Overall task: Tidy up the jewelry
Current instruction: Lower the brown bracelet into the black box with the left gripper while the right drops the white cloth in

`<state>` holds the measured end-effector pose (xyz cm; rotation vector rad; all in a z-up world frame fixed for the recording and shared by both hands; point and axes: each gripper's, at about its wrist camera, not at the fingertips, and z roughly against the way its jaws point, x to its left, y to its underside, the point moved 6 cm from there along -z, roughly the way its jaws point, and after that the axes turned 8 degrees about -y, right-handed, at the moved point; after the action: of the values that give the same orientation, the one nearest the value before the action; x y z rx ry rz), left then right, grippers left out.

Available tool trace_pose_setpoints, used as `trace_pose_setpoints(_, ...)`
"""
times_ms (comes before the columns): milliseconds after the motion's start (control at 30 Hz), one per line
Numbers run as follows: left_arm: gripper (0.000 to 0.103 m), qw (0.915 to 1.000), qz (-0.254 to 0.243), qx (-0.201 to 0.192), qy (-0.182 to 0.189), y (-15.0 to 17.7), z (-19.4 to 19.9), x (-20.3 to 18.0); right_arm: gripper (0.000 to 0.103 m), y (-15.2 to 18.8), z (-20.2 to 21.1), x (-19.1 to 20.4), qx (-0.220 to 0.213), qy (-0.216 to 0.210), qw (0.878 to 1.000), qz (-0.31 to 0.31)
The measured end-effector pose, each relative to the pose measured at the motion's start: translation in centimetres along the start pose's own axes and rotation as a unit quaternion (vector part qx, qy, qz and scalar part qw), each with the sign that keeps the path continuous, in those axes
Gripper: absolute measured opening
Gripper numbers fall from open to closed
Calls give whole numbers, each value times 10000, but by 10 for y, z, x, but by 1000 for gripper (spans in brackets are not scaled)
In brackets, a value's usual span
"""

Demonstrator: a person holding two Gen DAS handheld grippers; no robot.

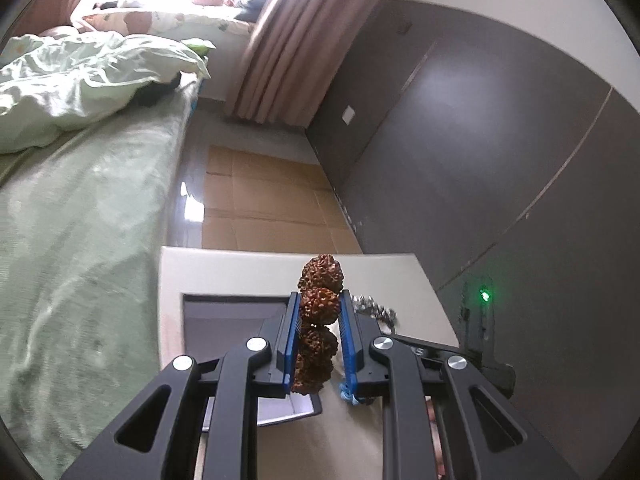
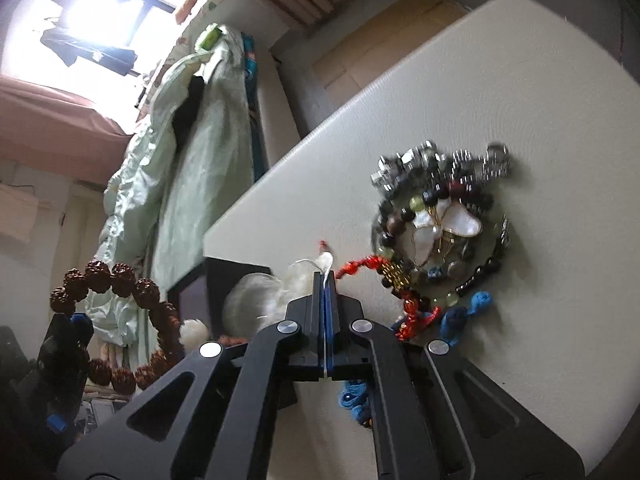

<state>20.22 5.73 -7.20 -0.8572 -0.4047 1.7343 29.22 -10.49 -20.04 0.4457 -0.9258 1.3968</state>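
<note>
One brown bead bracelet [image 1: 318,322], a ring of knobbly seed beads, is clamped between the blue pads of the left tool [image 1: 319,320]; in the left wrist view four of its beads stack up in a line from 6 o'clock to 12 o'clock, the top one standing above the pad tips. In the right wrist view the same bracelet [image 2: 116,320] hangs as a full loop at 9 o'clock, lifted clear of the bench [image 2: 500,92], with one white bead [image 2: 194,330] on its right side.

The right tool [image 2: 326,280] is pressed fully together, and something thin and white [image 2: 326,262] sits at its tips; it looks pinched there, though blur makes that hard to confirm. Just left of the tips lies a clear, filmy bag-like thing [image 2: 256,300].

At 2 o'clock from the right tool, on the bench, lies one tangled heap of jewelry [image 2: 440,232]: silver links along the top, dark and green round beads, one white shell butterfly [image 2: 444,228] in the middle. One red cord [image 2: 360,264] runs from the heap toward the tool tips, and blue cord [image 2: 468,308] lies at the heap's lower edge.

One dark box [image 1: 232,312] stands open on the bench behind the left tool; its inside is not readable. A green-covered bed [image 1: 80,220] lies at 9 o'clock beside the bench.
</note>
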Motion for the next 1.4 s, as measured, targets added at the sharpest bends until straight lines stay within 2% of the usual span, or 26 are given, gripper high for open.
trace_pose_setpoints(167, 16, 9997, 164, -158, -48, -8, 15, 16, 2, -1, 17, 22, -127, -345, 9991, 187)
trace_pose_setpoints(400, 16, 9994, 267, -137, -186, -3, 19, 28, 2, 6, 36, 66, -286, -883, 9942, 536)
trace_pose_setpoints(633, 18, 9973, 353, 325, -557, 16, -7, 43, 2, 16, 44, 103, -361, -1339, 9871, 801)
trace_pose_setpoints(700, 34, 9966, 384, 308, -667, 17, -6, 46, 2, 18, 46, 112, -388, -1481, 9845, 854)
trace_pose_setpoints(733, 59, 9964, 411, 253, -692, 16, -3, 48, 2, 19, 47, 117, -392, -1575, 9829, 869)
trace_pose_setpoints(767, 70, 9965, 435, 157, -694, 14, 0, 50, 2, 19, 48, 120, -395, -1625, 9819, 887)
trace_pose_setpoints(833, 70, 9966, 430, -53, -704, 10, 11, 51, 2, 21, 45, 128, -388, -1708, 9799, 958)
trace_pose_setpoints(933, 70, 9960, 534, -108, -714, 6, 18, 59, 2, 27, 37, 136, -289, -1778, 9785, 1002)
trace_pose_setpoints(1033, 70, 9946, 695, -107, -769, 4, 21, 70, 2, 34, 24, 141, -179, -1658, 9795, 1126)
trace_pose_setpoints(1133, 73, 9936, 800, -117, -794, 2, 22, 78, 4, 40, 2, 134, 237, -1438, 9833, 1091)
trace_pose_setpoints(1167, 75, 9934, 806, -122, -804, 1, 22, 78, 7, 41, -6, 128, 431, -1286, 9858, 993)
trace_pose_setpoints(1233, 75, 9937, 774, -109, -809, 1, 21, 76, 19, 39, -6, 117, 437, -1207, 9878, 878)
trace_pose_setpoints(1267, 75, 9938, 760, -94, -808, 2, 20, 74, 40, 35, -1, 111, 313, -1120, 9896, 845)
trace_pose_setpoints(1300, 75, 9940, 737, -69, -799, 3, 19, 73, 69, 31, 6, 105, 154, -1016, 9913, 826)
trace_pose_setpoints(1333, 75, 9943, 720, -53, -790, 4, 18, 71, 77, 28, 13, 100, 20, -976, 9919, 813)
trace_pose_setpoints(1400, 75, 9949, 666, -24, -761, 5, 15, 66, 81, 21, 27, 91, -132, -998, 9918, 791)
